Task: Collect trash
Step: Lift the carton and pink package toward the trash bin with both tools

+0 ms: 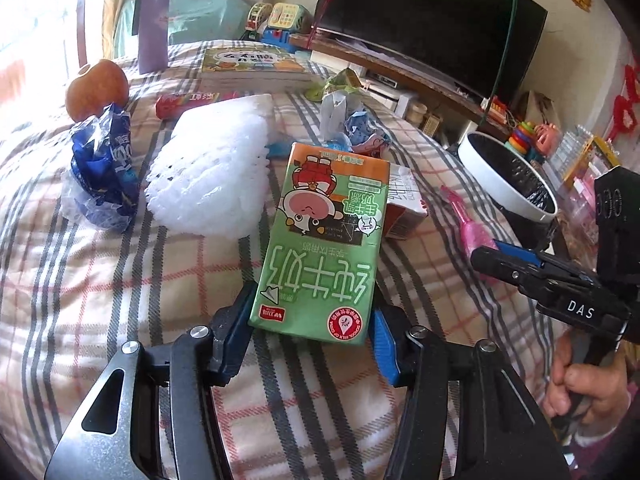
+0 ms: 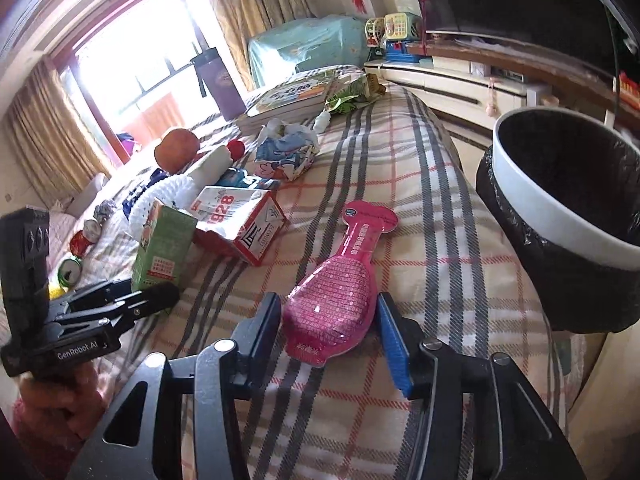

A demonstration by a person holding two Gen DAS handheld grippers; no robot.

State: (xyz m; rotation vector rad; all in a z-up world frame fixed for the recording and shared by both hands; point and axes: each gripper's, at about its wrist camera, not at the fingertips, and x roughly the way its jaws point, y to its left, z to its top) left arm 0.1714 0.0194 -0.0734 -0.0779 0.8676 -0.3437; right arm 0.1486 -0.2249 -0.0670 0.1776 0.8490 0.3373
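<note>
Apple, purple flask, books

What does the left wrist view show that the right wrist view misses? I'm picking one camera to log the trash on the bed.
Only the left wrist view shows the crumpled blue wrapper in full and the milk carton face-on, between the left gripper pads, which seem to be clamped on it.

Only the right wrist view shows cans at the bed's far side and the whole pink packet between the right gripper fingers, gaps visible at its sides.

Both show the bin, white foam net, apple, purple bottle and red-and-white box.
</note>
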